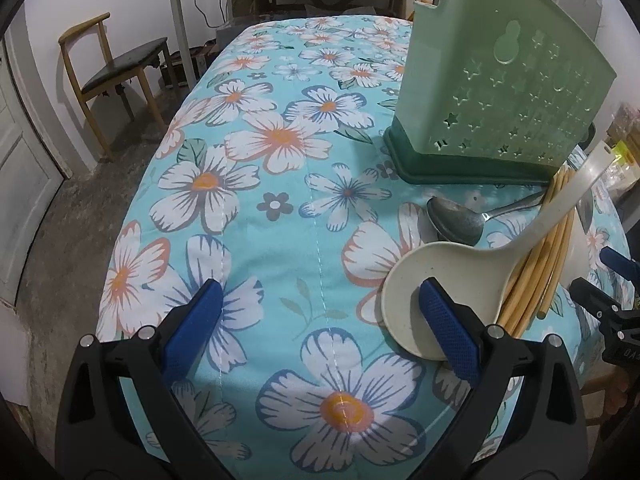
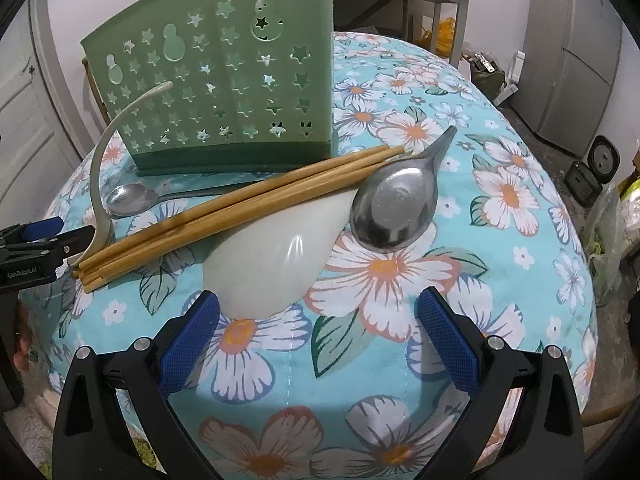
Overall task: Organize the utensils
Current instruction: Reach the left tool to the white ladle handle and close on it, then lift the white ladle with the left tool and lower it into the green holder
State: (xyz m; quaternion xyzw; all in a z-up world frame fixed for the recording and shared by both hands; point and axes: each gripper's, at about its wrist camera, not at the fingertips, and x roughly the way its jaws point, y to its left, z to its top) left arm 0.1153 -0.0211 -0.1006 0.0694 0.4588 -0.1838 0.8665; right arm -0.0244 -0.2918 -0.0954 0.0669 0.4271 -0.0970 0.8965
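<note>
1. Left gripper (image 1: pixel 320 312): spread wide, nothing held, right finger over the cream rice paddle (image 1: pixel 424 300).
2. Right gripper (image 2: pixel 318 322): also wide open and empty, white ladle (image 2: pixel 276 264) just ahead.
3. Chopsticks (image 2: pixel 240 208), steel spoons (image 2: pixel 394 208) piled beside the green utensil holder (image 2: pixel 216 80) on floral tablecloth (image 2: pixel 500 200).

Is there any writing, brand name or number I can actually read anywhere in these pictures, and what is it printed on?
"GenRobot.AI": white print on the black body of the left gripper, seen in the right wrist view.
Raised letters on the right gripper, at the left wrist view's right edge: too blurred to read.
The green utensil holder carries only star cut-outs, no text.
</note>
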